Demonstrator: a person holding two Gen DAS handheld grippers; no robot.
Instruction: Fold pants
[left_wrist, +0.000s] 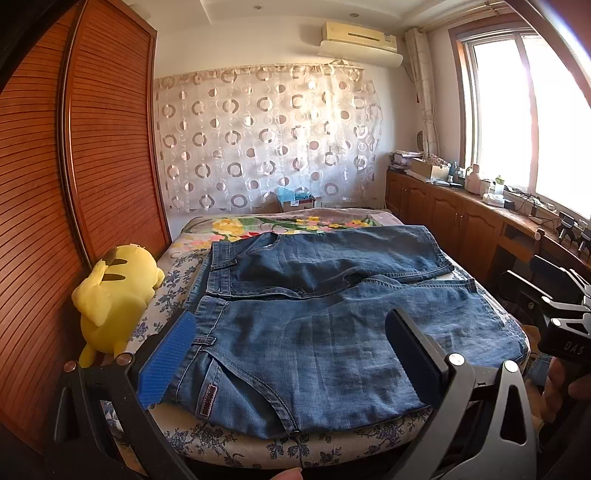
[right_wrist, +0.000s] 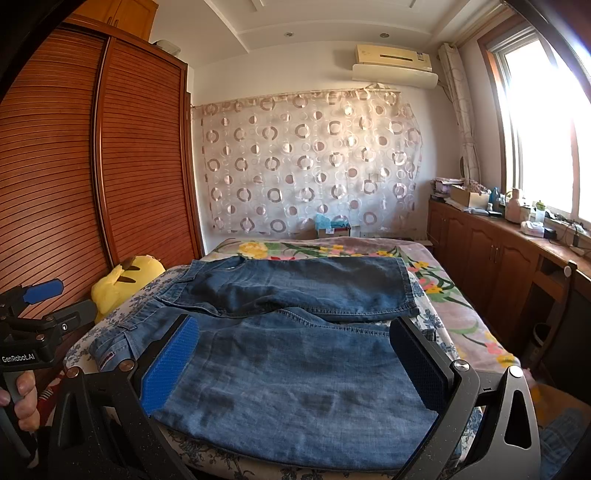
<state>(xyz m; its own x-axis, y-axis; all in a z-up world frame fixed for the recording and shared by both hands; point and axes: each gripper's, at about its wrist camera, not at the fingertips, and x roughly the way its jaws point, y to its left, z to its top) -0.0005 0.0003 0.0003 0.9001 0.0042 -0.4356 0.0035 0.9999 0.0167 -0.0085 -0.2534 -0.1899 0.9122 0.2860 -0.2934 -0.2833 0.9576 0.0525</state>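
Note:
Blue denim pants (left_wrist: 314, 321) lie spread flat on the bed, waistband to the left, two legs running to the right; they also show in the right wrist view (right_wrist: 295, 362). My left gripper (left_wrist: 291, 354) is open above the near leg by the waistband and pocket, holding nothing. My right gripper (right_wrist: 295, 365) is open above the near leg, further toward the hem, holding nothing. The right gripper's body shows at the right edge of the left wrist view (left_wrist: 554, 317). The left gripper shows at the left edge of the right wrist view (right_wrist: 33, 325).
A yellow plush toy (left_wrist: 110, 295) sits on the bed's left edge against the wooden wardrobe (left_wrist: 74, 166). A floral bedsheet (left_wrist: 295, 221) covers the bed. Wooden cabinets with clutter (left_wrist: 461, 199) run along the right under the window.

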